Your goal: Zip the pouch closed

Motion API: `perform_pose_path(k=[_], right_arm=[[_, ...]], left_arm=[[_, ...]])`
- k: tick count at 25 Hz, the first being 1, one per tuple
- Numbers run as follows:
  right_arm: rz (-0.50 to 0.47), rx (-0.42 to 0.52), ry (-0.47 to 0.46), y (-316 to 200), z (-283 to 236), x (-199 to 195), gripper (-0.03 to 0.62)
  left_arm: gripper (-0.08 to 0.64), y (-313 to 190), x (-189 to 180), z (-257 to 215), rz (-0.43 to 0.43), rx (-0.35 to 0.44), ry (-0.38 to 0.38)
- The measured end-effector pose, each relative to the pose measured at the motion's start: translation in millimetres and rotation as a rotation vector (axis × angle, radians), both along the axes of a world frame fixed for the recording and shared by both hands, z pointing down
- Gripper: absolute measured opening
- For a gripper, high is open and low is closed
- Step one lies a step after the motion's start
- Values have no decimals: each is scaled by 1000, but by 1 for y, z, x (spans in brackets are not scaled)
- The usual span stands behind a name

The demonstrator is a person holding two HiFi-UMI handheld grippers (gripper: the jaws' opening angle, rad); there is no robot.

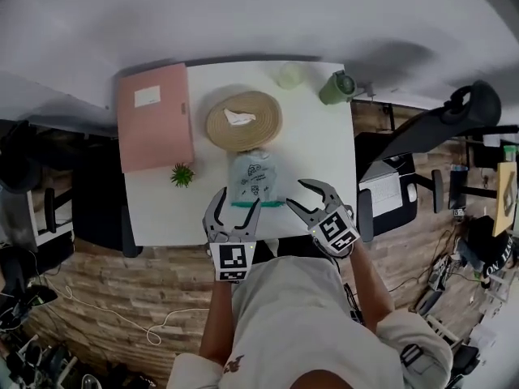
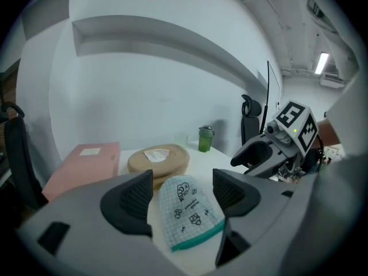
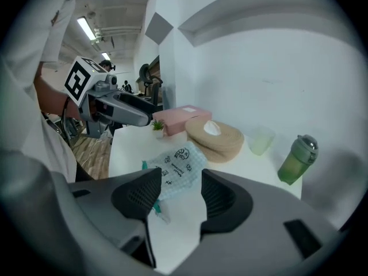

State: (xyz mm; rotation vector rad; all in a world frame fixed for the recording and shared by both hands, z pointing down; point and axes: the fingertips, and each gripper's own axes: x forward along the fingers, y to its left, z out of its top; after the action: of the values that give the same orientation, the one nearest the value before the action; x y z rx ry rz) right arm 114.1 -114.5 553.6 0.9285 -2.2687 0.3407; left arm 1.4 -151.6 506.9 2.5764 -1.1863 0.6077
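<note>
Pouch flat on surface, grippers beside it.
Left gripper at its 7 o'clock, right gripper at 4; fingers spread, empty.

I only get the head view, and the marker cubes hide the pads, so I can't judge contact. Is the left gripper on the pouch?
Observer: No. In the left gripper view, the left gripper has its pads wide apart. The pouch lies flat beyond them, and neither pad touches it.
Operator: And the right one?
Observer: In the right gripper view, the right gripper is open too, with a narrower gap and nothing between the pads. The pouch's teal zipper edge runs toward the pad on the left of that view, and a small tab near that pad may be the pull.
</note>
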Motion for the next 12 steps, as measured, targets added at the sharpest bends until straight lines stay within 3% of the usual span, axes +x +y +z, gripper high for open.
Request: perform_pose_path(k=[12], right_arm=[[-298,-89,60,34,54,4,192]], left_arm=[[291,51,26,55,-102,-91,-30]])
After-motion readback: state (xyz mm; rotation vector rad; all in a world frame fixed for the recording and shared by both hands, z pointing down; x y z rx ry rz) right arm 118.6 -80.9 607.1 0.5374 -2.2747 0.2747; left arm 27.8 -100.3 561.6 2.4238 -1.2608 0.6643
